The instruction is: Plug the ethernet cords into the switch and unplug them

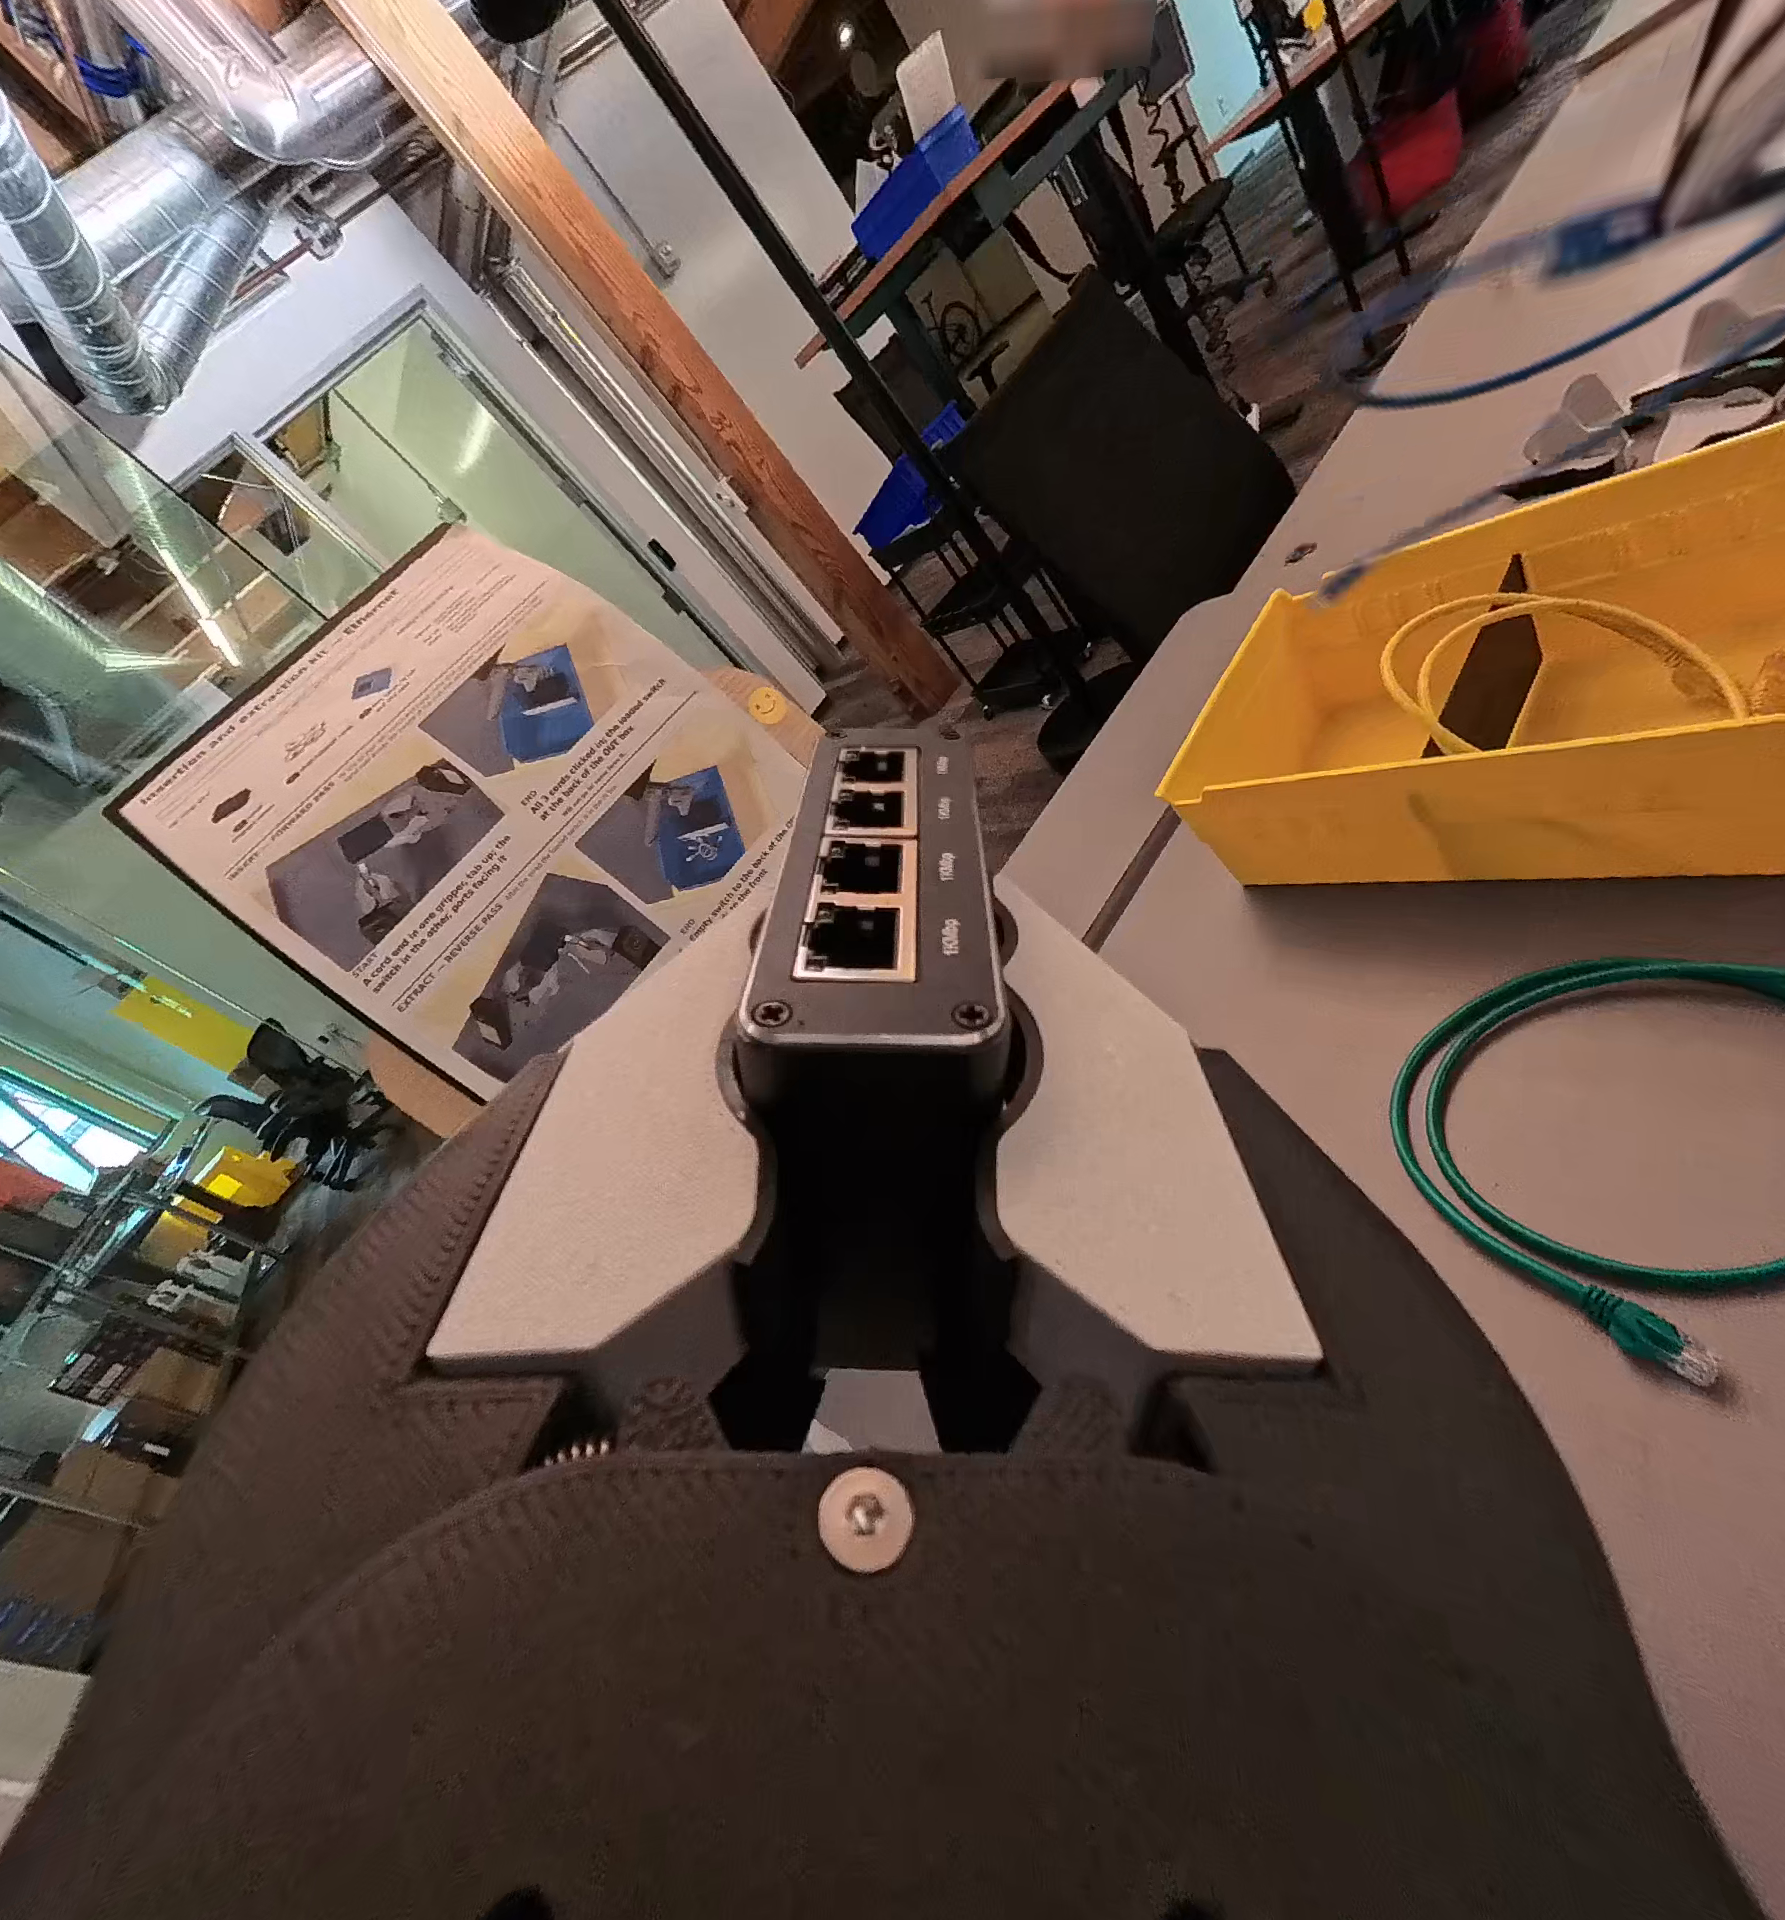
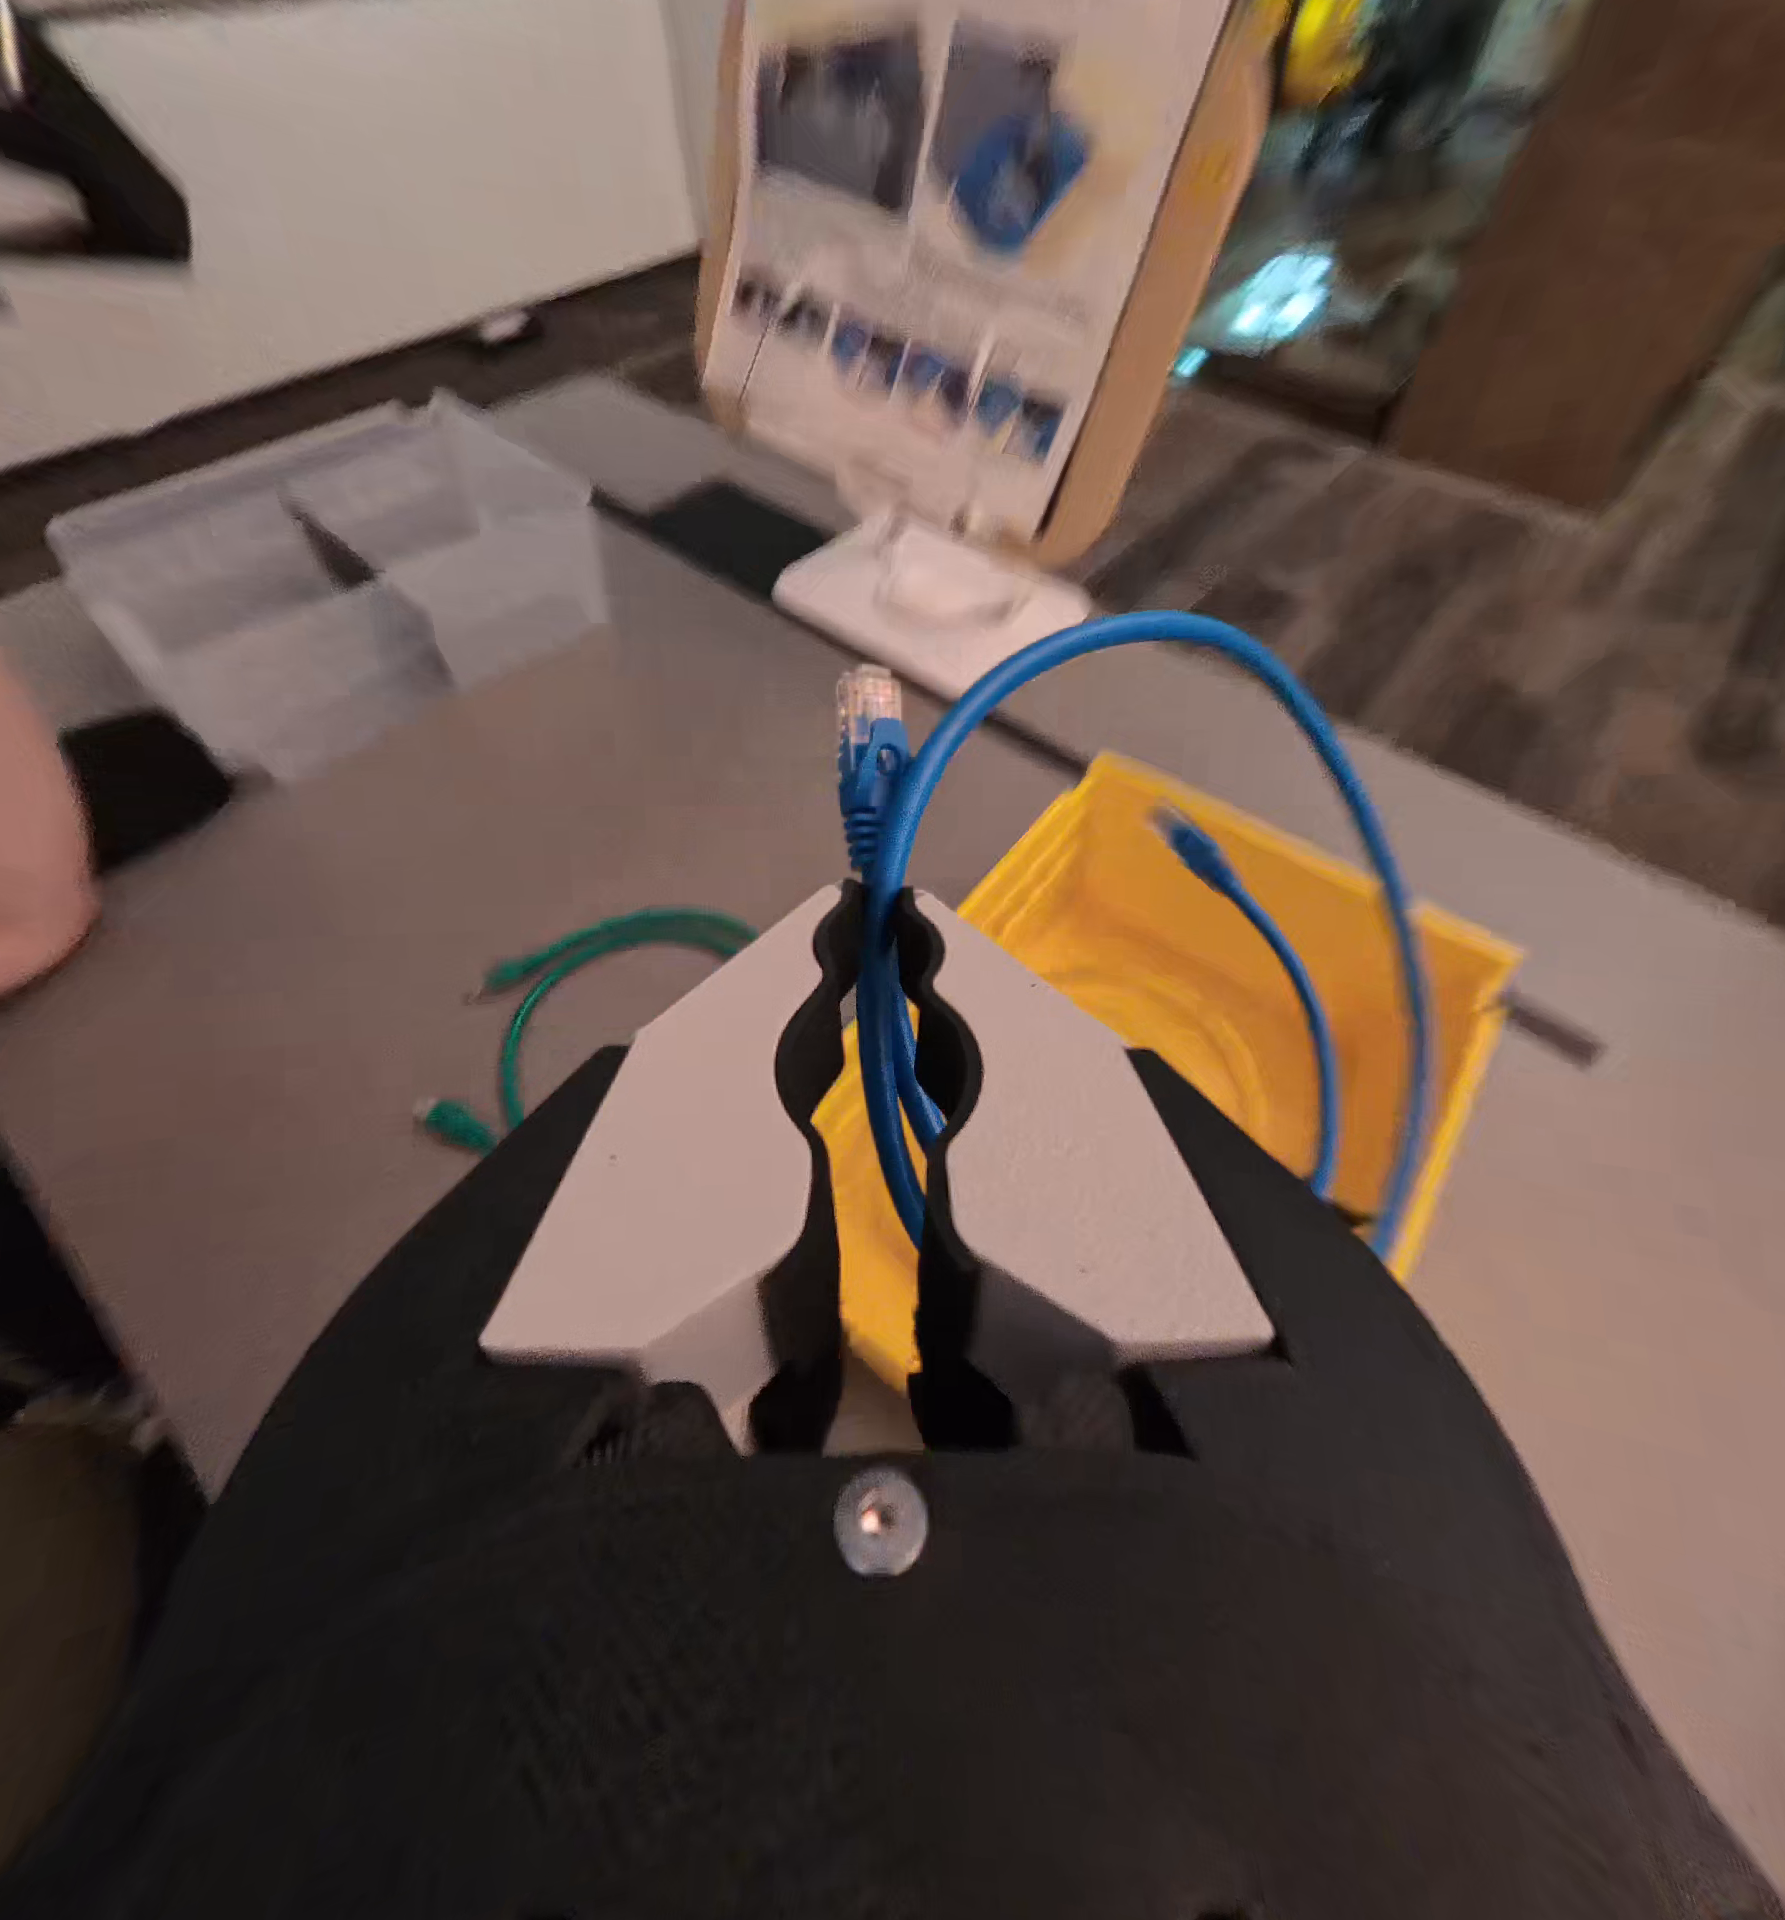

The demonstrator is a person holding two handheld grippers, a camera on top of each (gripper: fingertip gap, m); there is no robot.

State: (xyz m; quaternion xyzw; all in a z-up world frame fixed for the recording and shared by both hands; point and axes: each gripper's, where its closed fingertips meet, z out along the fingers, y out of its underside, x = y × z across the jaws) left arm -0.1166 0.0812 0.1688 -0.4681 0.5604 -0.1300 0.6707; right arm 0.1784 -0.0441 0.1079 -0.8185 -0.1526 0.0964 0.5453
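Still early: the left gripper [image 1: 872, 1023] clamps the black ethernet switch [image 1: 867, 914], all four visible ports empty, while the right gripper [image 2: 875, 914] pinches a blue cord [image 2: 1283, 707] just behind its plug [image 2: 867, 727]. Green cord [image 1: 1470, 1174] lies on the table [image 1: 1283, 1039]; yellow cord [image 1: 1553, 634] waits in the yellow bin [image 1: 1490, 821].

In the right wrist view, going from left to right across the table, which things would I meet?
Clear bin → green cord → blue cord's plug, held in the right tongs → yellow bin.
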